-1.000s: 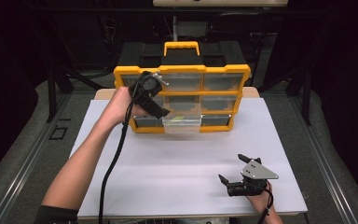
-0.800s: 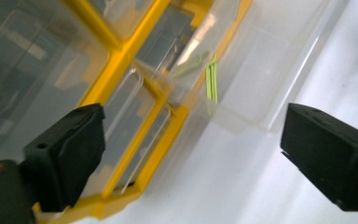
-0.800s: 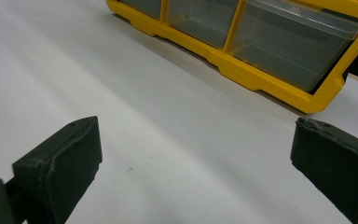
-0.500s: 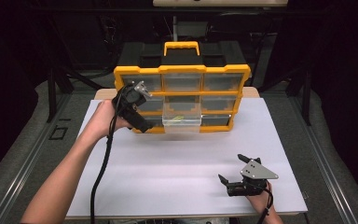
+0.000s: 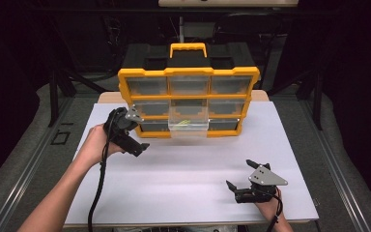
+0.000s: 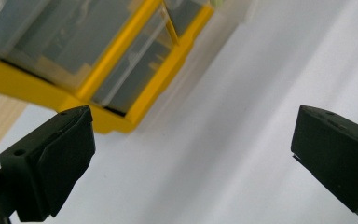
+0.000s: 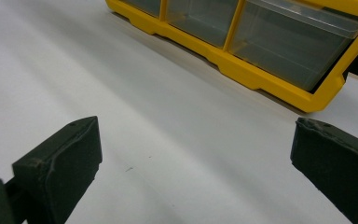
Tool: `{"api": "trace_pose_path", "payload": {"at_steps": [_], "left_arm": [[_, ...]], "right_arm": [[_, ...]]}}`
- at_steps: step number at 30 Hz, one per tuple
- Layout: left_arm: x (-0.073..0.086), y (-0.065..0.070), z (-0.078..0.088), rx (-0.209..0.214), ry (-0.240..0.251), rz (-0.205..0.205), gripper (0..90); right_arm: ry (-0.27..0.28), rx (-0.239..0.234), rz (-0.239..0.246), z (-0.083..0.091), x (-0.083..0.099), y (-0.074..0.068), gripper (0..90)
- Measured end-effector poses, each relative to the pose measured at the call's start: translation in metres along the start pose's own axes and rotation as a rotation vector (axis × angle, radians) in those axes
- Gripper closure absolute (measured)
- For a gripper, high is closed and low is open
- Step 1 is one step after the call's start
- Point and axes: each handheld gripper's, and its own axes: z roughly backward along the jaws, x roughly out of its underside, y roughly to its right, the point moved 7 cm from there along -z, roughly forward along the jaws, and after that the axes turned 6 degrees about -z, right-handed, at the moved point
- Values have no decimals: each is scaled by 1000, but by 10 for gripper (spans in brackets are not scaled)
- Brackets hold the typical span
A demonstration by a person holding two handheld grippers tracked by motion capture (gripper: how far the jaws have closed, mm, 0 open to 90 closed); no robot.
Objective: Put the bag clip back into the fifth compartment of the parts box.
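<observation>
A yellow organiser with clear drawers [image 5: 188,99] stands upright at the back of the white table [image 5: 193,174]. Its bottom middle drawer [image 5: 188,126] is pulled out, with something small and yellowish inside. My left gripper [image 5: 137,145] hovers open in front of the organiser's lower left corner [image 6: 116,119], holding nothing. My right gripper [image 5: 241,176] rests open near the table's front right, also holding nothing. In the right gripper view the organiser's lower drawers [image 7: 279,42] lie ahead across bare table, between the wide-apart jaws.
A black case with a yellow handle [image 5: 188,50] sits behind the organiser. A wooden surface [image 5: 108,98] shows under the white sheet at the back left. Metal rails [image 5: 340,169] run along both table sides. A black cable [image 5: 99,188] trails from the left gripper.
My left gripper has drawn back from the organiser's left drawers, moving down and toward the front left. The middle bottom drawer stays pulled out. The right gripper has not moved.
</observation>
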Motion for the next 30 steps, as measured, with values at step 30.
{"api": "trace_pose_path", "payload": {"at_steps": [30], "left_arm": [[110, 64, -49, -67, 40, 171, 0]], "right_arm": [[13, 10, 7, 1, -1, 0, 7]]}}
